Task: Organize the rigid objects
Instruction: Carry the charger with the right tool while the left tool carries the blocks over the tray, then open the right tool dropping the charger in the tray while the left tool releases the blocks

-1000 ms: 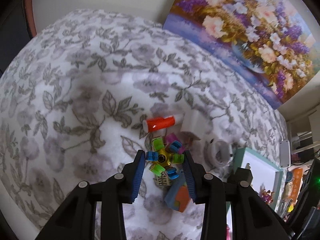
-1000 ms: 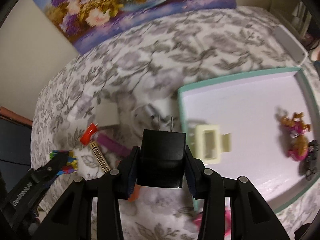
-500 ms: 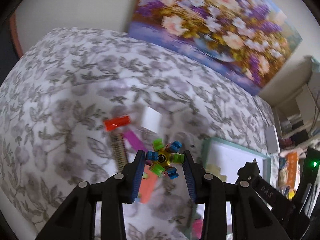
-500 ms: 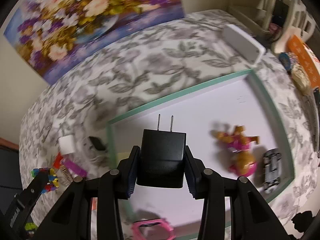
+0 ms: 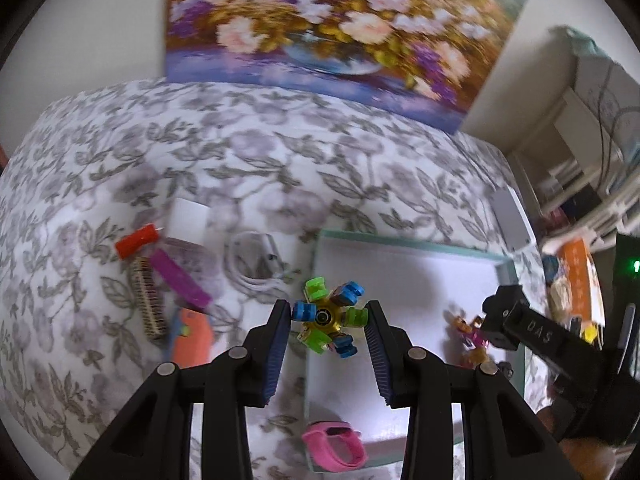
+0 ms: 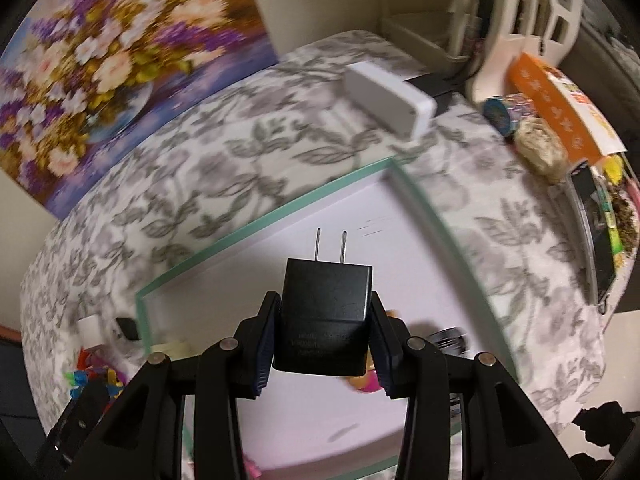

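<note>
A: Two items are being carried at once. A colourful spinner toy (image 5: 329, 322) is held between the narrowed jaws of the left gripper (image 5: 329, 326), over the near-left edge of the tray (image 5: 404, 240).

B: And on the other side?

A: A black plug adapter (image 6: 324, 320) is clamped by its two flat sides in the right gripper (image 6: 322, 322), with the prongs pointing forward, above the white floor of the same tray.

B: How is each judged to handle?

A: The adapter is taken to be stiff, compact and fairly light; its smooth casing could slide, so the flat-sided hold low on the body looks sound. The prongs are best left untouched. The spinner seems light hard plastic, but knobbly, with small blocks around a yellow hub. It appears to be pinched across opposite blocks, so it may turn or twist when released.

B: What else is seen in the tray?

A: A small figure (image 5: 472, 336) lies by the far side, and a pink band (image 5: 334, 450) rests across the near rim. Both are best avoided when things are set down.

B: What is left on the cloth?

A: A red tube (image 5: 138, 240), a purple strip (image 5: 180, 278), a comb (image 5: 150, 304) and a coiled white cable (image 5: 256, 260) lie on the flowered tablecloth (image 5: 280, 152), outside the tray.
</note>
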`<state>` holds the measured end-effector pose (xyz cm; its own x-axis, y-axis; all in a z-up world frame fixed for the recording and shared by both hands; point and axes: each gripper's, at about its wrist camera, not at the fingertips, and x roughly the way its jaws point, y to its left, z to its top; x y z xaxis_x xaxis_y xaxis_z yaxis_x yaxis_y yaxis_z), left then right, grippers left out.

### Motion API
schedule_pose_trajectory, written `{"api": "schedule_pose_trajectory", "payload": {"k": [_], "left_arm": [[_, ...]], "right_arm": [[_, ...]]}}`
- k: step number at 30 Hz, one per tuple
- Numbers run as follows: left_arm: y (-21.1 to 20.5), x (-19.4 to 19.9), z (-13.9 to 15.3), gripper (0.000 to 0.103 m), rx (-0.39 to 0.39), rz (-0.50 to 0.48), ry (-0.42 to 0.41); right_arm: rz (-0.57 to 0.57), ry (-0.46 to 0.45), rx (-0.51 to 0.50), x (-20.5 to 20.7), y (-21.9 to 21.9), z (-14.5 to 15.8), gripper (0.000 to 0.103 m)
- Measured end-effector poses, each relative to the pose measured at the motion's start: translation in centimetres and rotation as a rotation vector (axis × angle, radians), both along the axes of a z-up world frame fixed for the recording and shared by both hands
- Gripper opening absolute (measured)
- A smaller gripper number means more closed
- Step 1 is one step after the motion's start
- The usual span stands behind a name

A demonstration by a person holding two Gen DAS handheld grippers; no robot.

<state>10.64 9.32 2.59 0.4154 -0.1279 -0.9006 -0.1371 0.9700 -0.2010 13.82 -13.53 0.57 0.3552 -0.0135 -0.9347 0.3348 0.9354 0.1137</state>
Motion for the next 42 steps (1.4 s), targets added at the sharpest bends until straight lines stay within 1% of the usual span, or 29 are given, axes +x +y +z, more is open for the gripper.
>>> {"api": "schedule_pose_trajectory", "payload": {"k": [5,11,14,17,21,24,29,34,42], "left_arm": [[-2.5,0.1,-0.8,0.041,0.021,-0.055,0.022],[-5.7,-0.3,-2.1,0.041,0.086,-0.127,0.050],[-7.5,-0.5,-2.9,0.041,0.103,-0.174,0.067],[-9.5,-1.0,-3.8,0.041,0.153,-0.219,0.076],[-11.4,-1.6,-4.9,0.041,0.141,-0.264,0.099],[-12.4,-1.7,-5.4,0.041,0.174,-0.286,0.099],[-12.3,-1.6,-6.5,0.041,0.171,-0.281,0.123],[-11.8,-1.6,-7.0,0.041,0.180,-0.265,0.134],[-11.3,-1.4,-8.0,0.042,0.190,-0.250,0.159]], "right_arm": [[-0.056,-0.002,-0.014,-0.4,-2.6,0.1,0.043],[-0.102,0.002,-0.019,-0.9,-4.9,-0.1,0.043],[-0.101,0.004,-0.027,-1.1,-5.5,-0.3,0.043],[-0.111,0.007,-0.050,-1.2,-6.3,-0.4,0.043],[-0.111,0.011,-0.067,-1.3,-7.2,-0.7,0.043],[-0.115,0.027,-0.065,-1.3,-7.7,-1.4,0.043],[-0.096,0.068,-0.059,-1.2,-7.6,-2.8,0.043],[-0.068,0.082,-0.052,-1.0,-7.0,-3.3,0.043],[-0.054,0.109,-0.046,-0.8,-6.5,-3.9,0.043]]}}
